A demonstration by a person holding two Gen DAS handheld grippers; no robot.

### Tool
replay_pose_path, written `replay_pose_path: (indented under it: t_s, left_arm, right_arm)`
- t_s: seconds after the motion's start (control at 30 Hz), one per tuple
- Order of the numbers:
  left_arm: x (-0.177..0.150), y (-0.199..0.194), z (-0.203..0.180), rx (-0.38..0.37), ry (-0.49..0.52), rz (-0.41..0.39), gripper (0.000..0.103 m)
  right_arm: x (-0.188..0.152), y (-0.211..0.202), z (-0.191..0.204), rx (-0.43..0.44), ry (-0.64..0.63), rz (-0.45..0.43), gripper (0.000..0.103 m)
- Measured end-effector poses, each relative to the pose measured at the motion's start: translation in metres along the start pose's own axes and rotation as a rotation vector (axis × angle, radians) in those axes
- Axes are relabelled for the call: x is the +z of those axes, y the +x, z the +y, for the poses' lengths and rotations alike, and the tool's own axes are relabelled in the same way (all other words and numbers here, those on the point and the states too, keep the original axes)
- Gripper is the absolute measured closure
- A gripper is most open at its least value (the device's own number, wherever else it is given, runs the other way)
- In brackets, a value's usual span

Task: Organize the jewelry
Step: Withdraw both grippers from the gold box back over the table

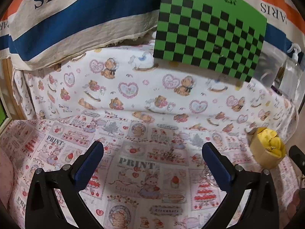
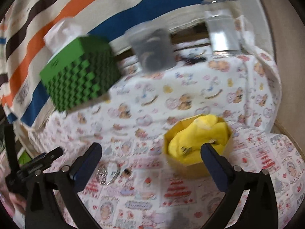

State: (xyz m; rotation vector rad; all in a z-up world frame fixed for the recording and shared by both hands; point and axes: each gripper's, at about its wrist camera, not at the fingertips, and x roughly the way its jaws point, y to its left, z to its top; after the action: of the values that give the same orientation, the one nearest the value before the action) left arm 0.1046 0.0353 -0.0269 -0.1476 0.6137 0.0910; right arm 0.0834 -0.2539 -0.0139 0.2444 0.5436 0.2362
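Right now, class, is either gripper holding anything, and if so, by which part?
Nothing is held. The left gripper and the right gripper both stand open with only patterned cloth between their fingers.

green checkered box (image 1: 209, 36); striped cloth (image 1: 76, 19); clear bottle (image 2: 222, 32); grey tub (image 2: 152, 49)

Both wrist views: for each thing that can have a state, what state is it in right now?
left gripper: open, fingers apart, holding nothing.
right gripper: open, holding nothing.
yellow box: open-topped, yellow cloth bunched inside.
dark jewelry pieces: lying on the cloth in the box.
clear ring: flat on the tablecloth, outside the box.
checkered green box: tissue sticking out of its top.
clear bottle: upright; fill level cannot be told.
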Motion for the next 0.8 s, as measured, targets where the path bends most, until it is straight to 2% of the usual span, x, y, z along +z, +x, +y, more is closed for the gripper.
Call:
replay_pose_path:
  t_s: [0.13, 0.23, 0.3, 0.4, 0.57, 0.67, 0.8]
  left_arm:
    - [-0.006, -0.004, -0.011, 0.055, 0.045, -0.037, 0.001]
    - [-0.003, -0.017, -0.019, 0.041, 0.061, -0.07, 0.001]
    - [0.0, -0.025, -0.019, 0.04, 0.054, -0.104, 0.001]
    - [0.002, -0.03, -0.016, 0.007, 0.03, -0.114, 0.001]
    - [0.0, -0.024, -0.009, 0.016, 0.007, -0.113, 0.001]
    - [-0.001, -0.022, -0.007, 0.035, 0.004, -0.125, 0.001]
    - [0.001, -0.015, 0.002, 0.048, -0.035, -0.101, 0.001]
  right_arm:
    - [-0.009, 0.006, 0.012, -0.006, -0.068, 0.031, 0.0]
    - [-0.011, 0.021, 0.014, 0.003, -0.063, 0.137, 0.0]
    - [-0.012, 0.03, 0.011, 0.063, -0.03, 0.227, 0.0]
    - [-0.012, 0.032, 0.01, 0.006, -0.02, 0.238, 0.0]
    - [-0.009, 0.037, 0.015, -0.029, -0.029, 0.266, 0.0]
    - [-0.005, 0.049, 0.018, -0.045, -0.012, 0.328, 0.0]
    - [-0.003, 0.065, 0.03, -0.098, -0.058, 0.405, 0.0]
